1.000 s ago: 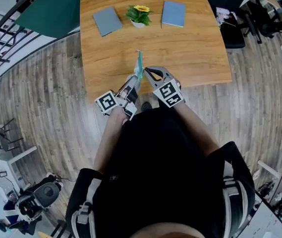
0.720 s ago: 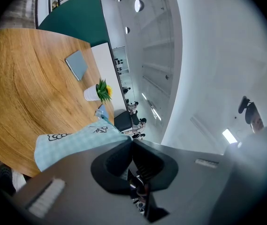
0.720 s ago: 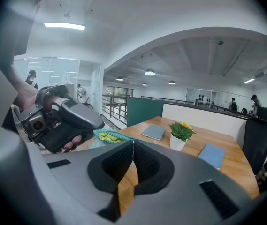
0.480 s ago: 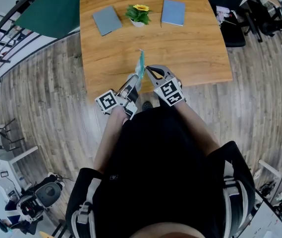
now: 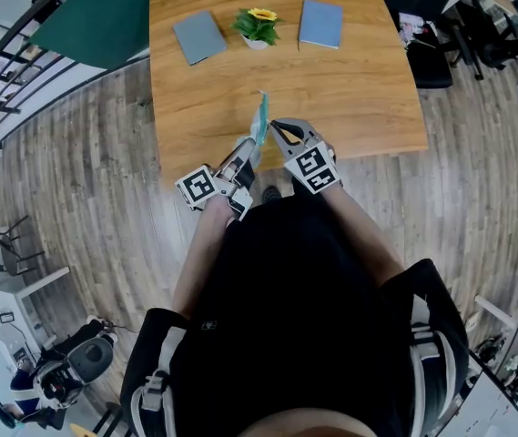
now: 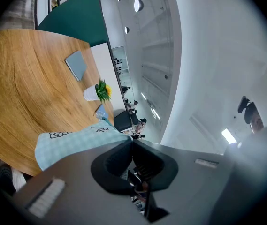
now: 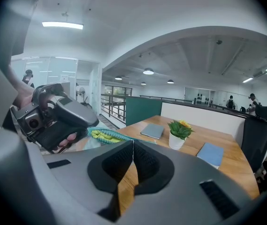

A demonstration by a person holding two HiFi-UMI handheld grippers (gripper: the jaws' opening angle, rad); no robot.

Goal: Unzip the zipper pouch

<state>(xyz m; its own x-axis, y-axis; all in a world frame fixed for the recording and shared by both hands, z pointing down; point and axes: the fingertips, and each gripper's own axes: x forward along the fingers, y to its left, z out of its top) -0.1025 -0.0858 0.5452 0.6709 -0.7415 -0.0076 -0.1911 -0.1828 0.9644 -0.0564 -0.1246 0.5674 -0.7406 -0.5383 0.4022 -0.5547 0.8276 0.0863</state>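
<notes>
A teal zipper pouch (image 5: 260,119) hangs edge-on above the near side of the wooden table (image 5: 359,89), held between both grippers. My left gripper (image 5: 251,146) is shut on its near lower end; in the left gripper view the checkered pouch (image 6: 72,142) runs into the closed jaw tips (image 6: 132,141). My right gripper (image 5: 273,127) is shut at the pouch's top edge. In the right gripper view the pouch (image 7: 106,135) gapes with yellow lining showing, and its teal zipper edge meets the closed gripper (image 7: 133,142). The pull itself is hidden.
At the table's far side lie a grey notebook (image 5: 198,36), a small potted plant with a yellow flower (image 5: 257,27) and a blue notebook (image 5: 319,24). A black chair (image 5: 427,57) stands to the right of the table, and a green partition (image 5: 95,21) to its left.
Both grippers and the pouch have drifted very slightly to the right; both grips are unchanged.
</notes>
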